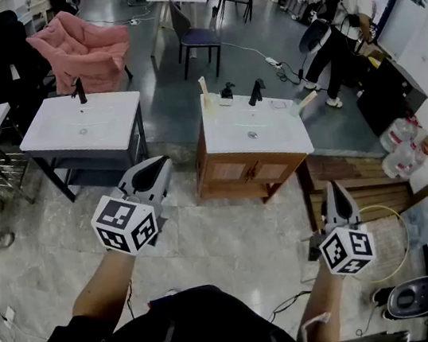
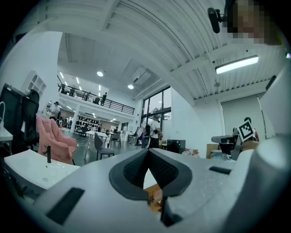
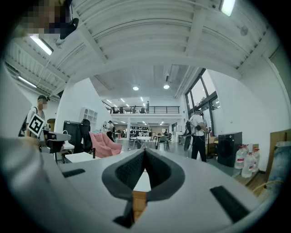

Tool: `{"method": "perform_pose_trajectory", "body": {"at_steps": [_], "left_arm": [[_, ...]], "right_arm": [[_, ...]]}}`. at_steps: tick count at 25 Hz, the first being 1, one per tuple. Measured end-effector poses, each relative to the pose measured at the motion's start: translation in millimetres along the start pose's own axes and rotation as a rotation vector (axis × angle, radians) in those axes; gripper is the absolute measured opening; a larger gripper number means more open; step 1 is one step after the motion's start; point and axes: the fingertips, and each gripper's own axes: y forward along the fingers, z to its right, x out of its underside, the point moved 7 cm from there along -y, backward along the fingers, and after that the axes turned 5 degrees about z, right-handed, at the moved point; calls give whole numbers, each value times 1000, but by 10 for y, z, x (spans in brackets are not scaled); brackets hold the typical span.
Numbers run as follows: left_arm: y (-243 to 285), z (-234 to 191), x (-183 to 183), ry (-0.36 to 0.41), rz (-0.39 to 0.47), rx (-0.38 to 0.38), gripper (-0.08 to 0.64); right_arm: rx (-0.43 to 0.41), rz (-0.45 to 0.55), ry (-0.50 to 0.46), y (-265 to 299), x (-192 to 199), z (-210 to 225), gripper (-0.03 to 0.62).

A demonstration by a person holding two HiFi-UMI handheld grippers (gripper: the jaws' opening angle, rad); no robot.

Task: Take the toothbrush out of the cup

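standing well back from the wooden-fronted table with a white basin top (image 1: 289,138), the person held the grey left gripper (image 1: 160,163) and grey right gripper (image 1: 334,189), both pressed together on nothing. the toothbrush and cup were too small to pick out; a pale slender upright thing (image 1: 203,89) at the table's back edge might have been them. judged light, stiff and slick, the toothbrush wanted a pinch on its handle above the rim, drawn straight up lest the cup tip.

Head downward, gripper views level, common pink chair (image 1: 85,45)
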Motion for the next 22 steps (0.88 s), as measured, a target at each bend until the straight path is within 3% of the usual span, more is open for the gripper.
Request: {"method": "perform_pose_trajectory", "body": {"at_steps": [6,22], "left_arm": [[-33,101,24,-47,4,8,3],[-158,-18,-7,9,48,25,3]], "right_arm": [[-3,4,4,-41,-22,31,3],[70,5,5,-104,-70,-137,5]]}}
